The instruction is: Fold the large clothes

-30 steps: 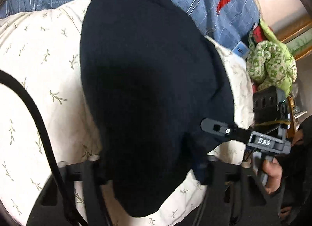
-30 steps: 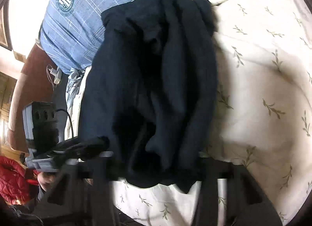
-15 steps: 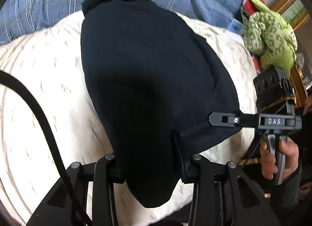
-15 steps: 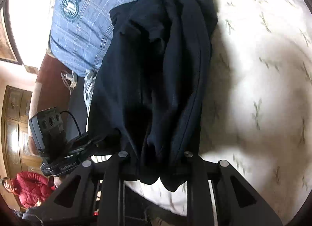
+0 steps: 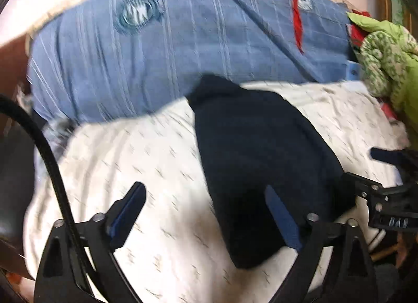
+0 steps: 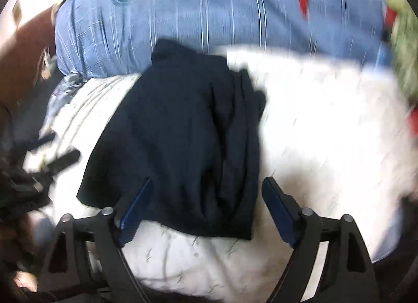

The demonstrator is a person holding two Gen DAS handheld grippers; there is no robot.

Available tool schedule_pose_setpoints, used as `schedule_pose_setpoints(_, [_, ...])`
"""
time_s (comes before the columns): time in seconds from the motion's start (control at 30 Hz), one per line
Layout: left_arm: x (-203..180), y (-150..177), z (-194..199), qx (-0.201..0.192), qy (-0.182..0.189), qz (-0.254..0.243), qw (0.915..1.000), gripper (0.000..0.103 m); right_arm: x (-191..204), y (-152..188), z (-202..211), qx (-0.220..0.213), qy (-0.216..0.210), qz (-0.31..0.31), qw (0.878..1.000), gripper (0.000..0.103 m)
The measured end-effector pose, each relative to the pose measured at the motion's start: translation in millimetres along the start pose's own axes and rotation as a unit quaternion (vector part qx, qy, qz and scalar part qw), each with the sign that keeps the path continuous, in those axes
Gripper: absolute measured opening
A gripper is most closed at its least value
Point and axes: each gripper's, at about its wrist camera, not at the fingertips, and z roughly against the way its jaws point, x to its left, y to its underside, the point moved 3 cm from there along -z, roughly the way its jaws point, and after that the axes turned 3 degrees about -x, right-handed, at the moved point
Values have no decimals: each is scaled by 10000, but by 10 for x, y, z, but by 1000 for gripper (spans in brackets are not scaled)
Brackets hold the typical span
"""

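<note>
Left wrist view. The left gripper (image 5: 206,211) has its jaws spread wide and grasps nothing. One blue-padded finger stands over the bare quilt (image 5: 135,161); the other stands over the near edge of the dark navy garment (image 5: 261,151). The garment lies flat on the white leaf-print quilt as a narrow, elongated bundle, with its far end touching the blue striped pillow (image 5: 183,49). A green patterned cloth (image 5: 384,59) lies at the far right, apart from the garment. The right gripper (image 5: 386,198) enters at the right edge, just beside the garment's edge; from here its jaw state cannot be read. The frame is motion-blurred.

Right wrist view. The right gripper (image 6: 206,203) is likewise released, its jaws apart on either side of the garment's (image 6: 183,133) near end, with no cloth pinched. Lengthwise creases and layered edges run along the garment's right side. The left gripper (image 6: 47,161) appears blurred at the left edge.

Task status. Judged from the compact, layered shape, the lengthwise folds appear complete and the garment is set down. What likely remains is a crosswise fold bringing the near end toward the pillow end, or a final smoothing.
</note>
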Motion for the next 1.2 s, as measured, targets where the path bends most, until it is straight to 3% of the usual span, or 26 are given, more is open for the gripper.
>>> schedule_pose_setpoints(0.1, [55,-57,18,-26,6,244,9997,94,107,-199,36,-343,148,53,9993,103])
schedule_pose_setpoints(0.37, [-25,24,-164,303,-38,395,9988,92,285,-187,-95,-155,126,-24,9998,103])
schedule_pose_setpoints(0.67, [-61,74,-222,364,-200,236,9989,93,303,-87,-148,2,103,-61,9999,103])
schedule_pose_setpoints(1.0, [-10,124,-245,599,132,424,9972,95,273,-6,-172,60,27,-175,9998,103])
schedule_pose_setpoints(1.07, [-18,113,-213,433,0,276,9987,99,264,13,-184,96,59,-163,9998,103])
schedule_pose_setpoints(1.13, [-73,101,-195,333,-690,-115,9970,101,269,34,-196,117,89,-116,9998,103])
schedule_pose_setpoints(1.2, [-139,116,-228,385,-1064,-398,9928,102,281,54,-214,161,56,-109,9998,103])
